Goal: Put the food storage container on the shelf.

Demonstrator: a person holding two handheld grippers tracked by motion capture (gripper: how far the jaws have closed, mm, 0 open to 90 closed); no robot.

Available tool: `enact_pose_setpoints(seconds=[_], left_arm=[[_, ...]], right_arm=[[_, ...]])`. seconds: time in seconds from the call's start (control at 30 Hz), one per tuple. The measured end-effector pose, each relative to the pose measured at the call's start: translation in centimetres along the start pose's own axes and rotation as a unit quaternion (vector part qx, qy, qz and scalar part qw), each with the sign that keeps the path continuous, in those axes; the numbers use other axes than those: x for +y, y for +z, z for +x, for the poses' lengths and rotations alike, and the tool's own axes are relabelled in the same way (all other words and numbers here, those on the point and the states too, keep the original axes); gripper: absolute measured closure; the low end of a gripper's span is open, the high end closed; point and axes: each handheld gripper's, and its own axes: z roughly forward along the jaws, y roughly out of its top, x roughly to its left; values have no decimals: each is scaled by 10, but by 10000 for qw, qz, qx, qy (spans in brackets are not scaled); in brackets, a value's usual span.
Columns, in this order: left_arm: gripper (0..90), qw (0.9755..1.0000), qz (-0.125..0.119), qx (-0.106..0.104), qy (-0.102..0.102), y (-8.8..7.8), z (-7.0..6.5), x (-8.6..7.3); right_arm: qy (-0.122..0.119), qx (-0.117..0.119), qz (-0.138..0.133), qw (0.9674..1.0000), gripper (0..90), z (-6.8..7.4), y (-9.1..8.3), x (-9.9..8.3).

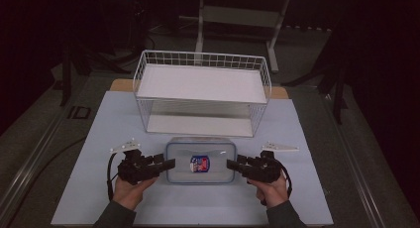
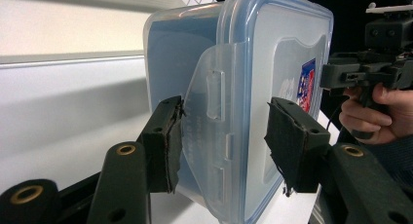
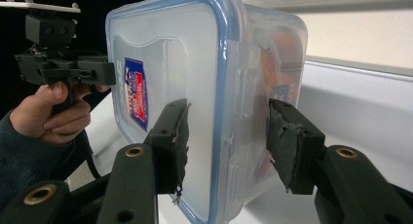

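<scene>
Clear rectangular plastic container with blue-rimmed lid [image 1: 200, 162] sits near the table's [image 1: 99, 139] front edge, centred, in front of the white wire basket [image 1: 202, 91]. Left gripper [image 1: 167, 164] at its left end, right gripper [image 1: 234, 164] at its right end; both half-open, jaws straddling the side latches; can't tell if pads press.

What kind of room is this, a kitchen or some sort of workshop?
Probably a lab or recording workspace, not a kitchen. A pale mat covers the table, with just a white wire rack and a lidded plastic container set out. The surroundings are dark, with metal stands behind.
</scene>
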Motion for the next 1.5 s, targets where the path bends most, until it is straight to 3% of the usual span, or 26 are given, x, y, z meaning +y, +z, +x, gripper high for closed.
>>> enact_pose_setpoints(seconds=[0.43, 0.7, 1.1, 1.5], left_arm=[[484, 9997, -135, 3, 200, -6, -7, 5], [484, 9996, -194, 0, 208, -7, -8, 9], [485, 9988, -318, 26, 362, -15, -14, 24], [485, 9970, -509, 17, 580, -24, -23, 48]], right_arm=[[-180, 4, -146, 9997, 512, 7, -5, 5], [-220, -4, -248, 9994, 513, 9, -8, 9], [-358, 26, -386, 9986, 513, 16, -10, 22], [-597, 20, -539, 9968, 513, 27, -17, 47]])
